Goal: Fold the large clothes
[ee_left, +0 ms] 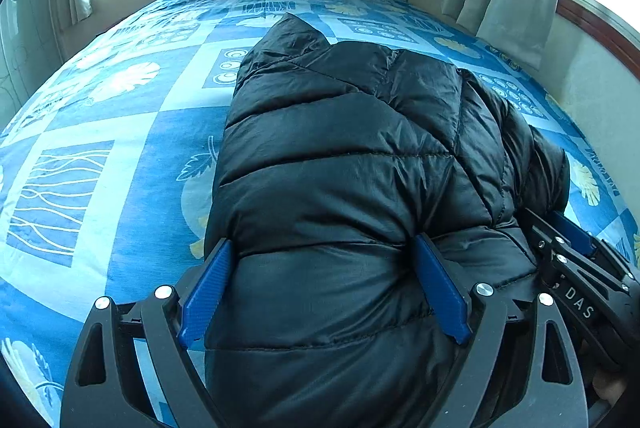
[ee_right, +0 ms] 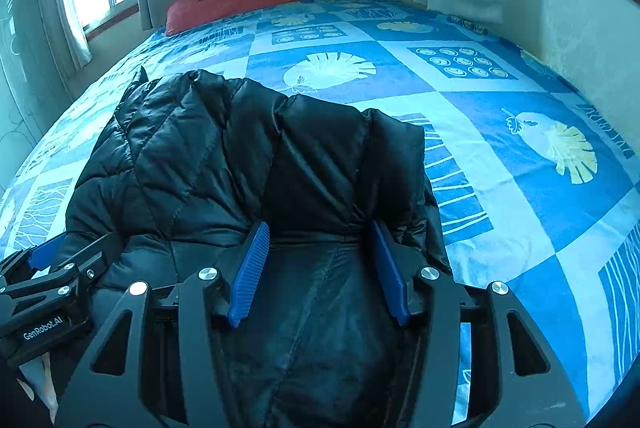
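Black puffer jacket (ee_left: 340, 156) bunched on the blue bedspread (ee_left: 100, 132); left gripper (ee_left: 324, 264) straddles its near edge, spread wide; right gripper (ee_right: 320, 248) half-closed around the padding, seemingly gathering a fold.
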Demonstrator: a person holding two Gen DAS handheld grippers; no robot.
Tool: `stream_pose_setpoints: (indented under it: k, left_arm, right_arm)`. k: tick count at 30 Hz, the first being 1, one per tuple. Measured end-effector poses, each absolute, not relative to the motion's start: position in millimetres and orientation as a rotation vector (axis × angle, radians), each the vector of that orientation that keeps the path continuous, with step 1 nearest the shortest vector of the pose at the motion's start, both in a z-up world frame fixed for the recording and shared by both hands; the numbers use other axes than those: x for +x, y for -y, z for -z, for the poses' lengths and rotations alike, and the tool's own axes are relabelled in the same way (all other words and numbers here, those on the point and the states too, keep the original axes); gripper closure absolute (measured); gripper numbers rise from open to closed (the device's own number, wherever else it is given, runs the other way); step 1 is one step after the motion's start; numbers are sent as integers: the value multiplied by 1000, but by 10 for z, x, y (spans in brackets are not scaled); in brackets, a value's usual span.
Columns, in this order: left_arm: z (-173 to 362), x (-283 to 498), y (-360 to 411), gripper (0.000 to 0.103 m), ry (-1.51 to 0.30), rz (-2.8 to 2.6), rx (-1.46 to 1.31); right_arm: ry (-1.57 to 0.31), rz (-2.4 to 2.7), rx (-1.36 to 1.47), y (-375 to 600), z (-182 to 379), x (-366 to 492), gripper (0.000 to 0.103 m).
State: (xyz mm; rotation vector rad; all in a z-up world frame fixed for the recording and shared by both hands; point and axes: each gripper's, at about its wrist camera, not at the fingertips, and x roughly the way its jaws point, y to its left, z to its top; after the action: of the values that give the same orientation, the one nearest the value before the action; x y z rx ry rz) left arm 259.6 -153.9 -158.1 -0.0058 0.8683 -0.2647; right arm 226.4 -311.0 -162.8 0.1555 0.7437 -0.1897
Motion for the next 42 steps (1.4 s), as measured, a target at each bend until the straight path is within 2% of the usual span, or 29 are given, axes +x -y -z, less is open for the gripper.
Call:
stream_pose_setpoints:
  k: [13,16,25,33,36,40,42]
  left_arm:
    - [1350,2527,1086,15,-912,317,-191]
    - [1354,2474,830,15,-917,299,-277]
    - [1654,2335,532,15,-984,308,-508]
    - [1925,2411,533,14,-1049,370,-699]
    - [2069,2463,541,11,-1080,398,-803]
    - [2096,2523,637,9,-1073,406,-812]
    - [2097,2534,673,9,-1067,411,-819]
  right_arm:
    - [-685,164,227,3159,1247,1850,33]
    - [-679,177,256,3255,1221,1750,32]
    - [-745,157,475,3626,1535,1675,29]
    - [-797,44,751,3899,1928,1787,15]
    - [-789,-14,838,3965,2045,1811,14]
    - [-794,-46,817,3910,2058,1862,13]
    - [-802,-61,811,3886,2066,1886,19]
